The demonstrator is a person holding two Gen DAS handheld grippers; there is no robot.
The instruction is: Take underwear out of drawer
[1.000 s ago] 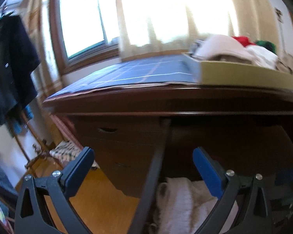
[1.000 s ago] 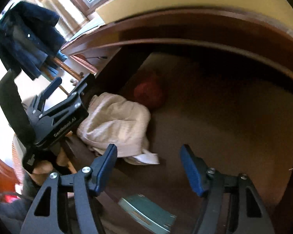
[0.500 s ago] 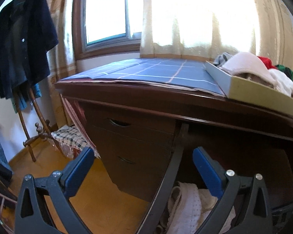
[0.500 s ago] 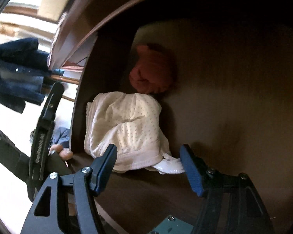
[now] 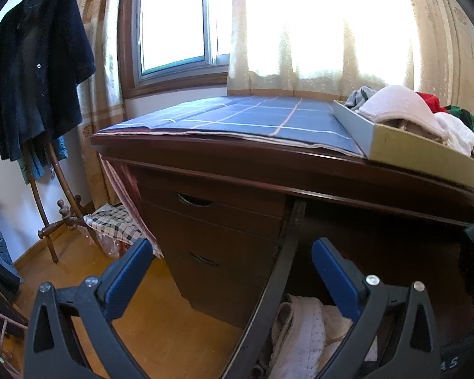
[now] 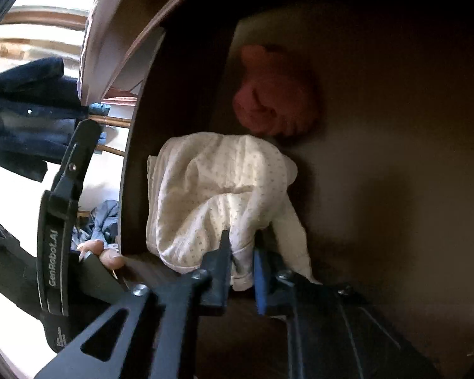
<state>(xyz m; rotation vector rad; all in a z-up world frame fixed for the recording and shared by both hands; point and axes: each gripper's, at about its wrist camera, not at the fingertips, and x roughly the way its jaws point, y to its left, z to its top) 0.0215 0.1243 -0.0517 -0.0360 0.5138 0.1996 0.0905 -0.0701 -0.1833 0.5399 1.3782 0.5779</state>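
hovering wide open, the left gripper (image 5: pixel 230 263) straddles the drawer (image 5: pixel 268 287) side wall, nothing between its blue pads. just right of it, the right gripper (image 6: pixel 241 263) is closing, pads pinching the near edge of the cream dotted underwear (image 6: pixel 218 195) inside the drawer, with a pink bundle (image 6: pixel 275 94) lying just beyond it.

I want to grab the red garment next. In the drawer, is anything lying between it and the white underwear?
No. In the right wrist view the red garment sits just behind the white underwear, with only a thin shadowed strip of drawer between them.
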